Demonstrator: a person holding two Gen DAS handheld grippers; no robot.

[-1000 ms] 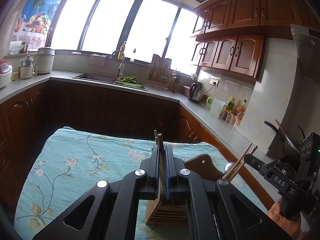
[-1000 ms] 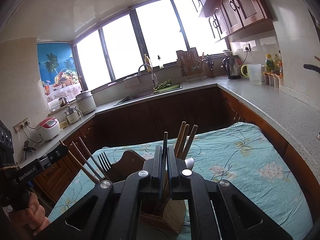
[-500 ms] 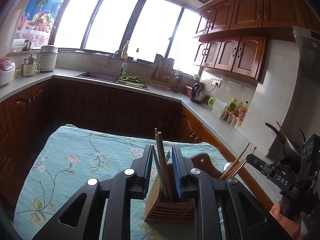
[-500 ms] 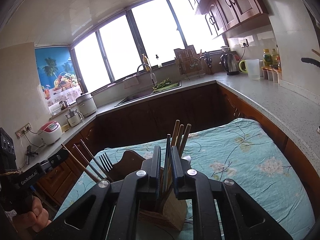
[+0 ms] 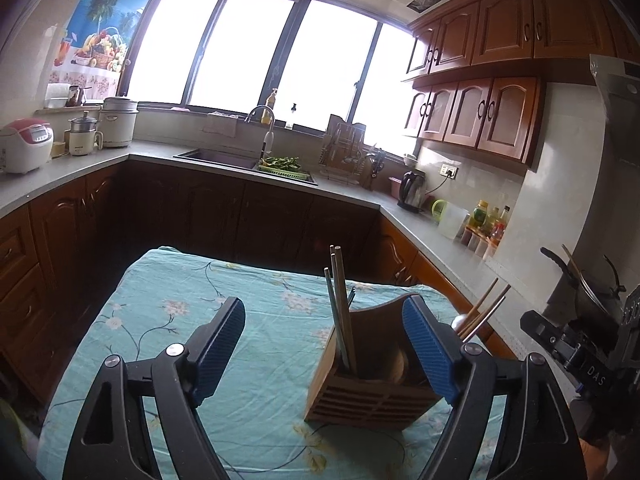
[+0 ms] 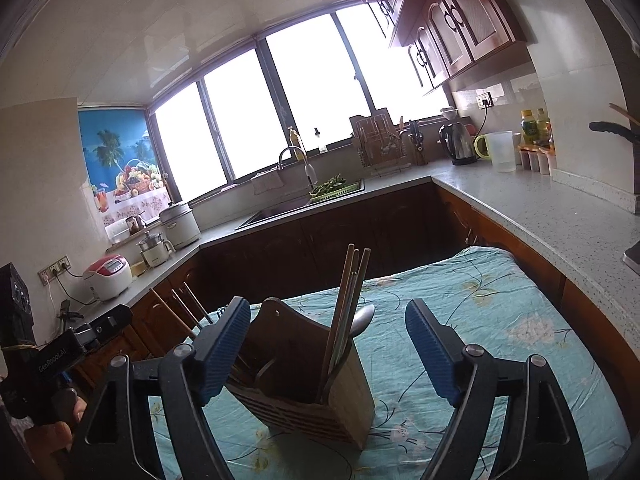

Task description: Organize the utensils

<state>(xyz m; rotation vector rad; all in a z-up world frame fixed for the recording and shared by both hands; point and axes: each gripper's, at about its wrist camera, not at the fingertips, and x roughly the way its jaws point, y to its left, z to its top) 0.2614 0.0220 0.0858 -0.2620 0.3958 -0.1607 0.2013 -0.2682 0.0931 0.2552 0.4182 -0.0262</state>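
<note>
A wooden utensil holder [image 5: 372, 388] stands on the teal floral tablecloth [image 5: 168, 320]. Chopsticks [image 5: 340, 312] stand upright in its left compartment; more chopsticks [image 5: 482, 316] lean out behind my right finger. My left gripper [image 5: 324, 352] is wide open and empty, just in front of the holder. In the right wrist view the holder [image 6: 316, 392] holds chopsticks [image 6: 344, 312], a spoon [image 6: 360, 320] and a fork. My right gripper [image 6: 328, 356] is wide open and empty, close above the holder.
Kitchen counters wrap around the table: sink [image 5: 224, 158], rice cookers [image 5: 24, 150], kettle [image 5: 412, 192] and bottles [image 5: 486, 220] on the right counter. The other hand-held gripper [image 5: 576, 360] shows at the right edge, and the left one shows in the right wrist view [image 6: 60, 356].
Both grippers have opened from shut to wide open, letting go of the utensils, which now stand in the holder. Both have drawn back slightly.
</note>
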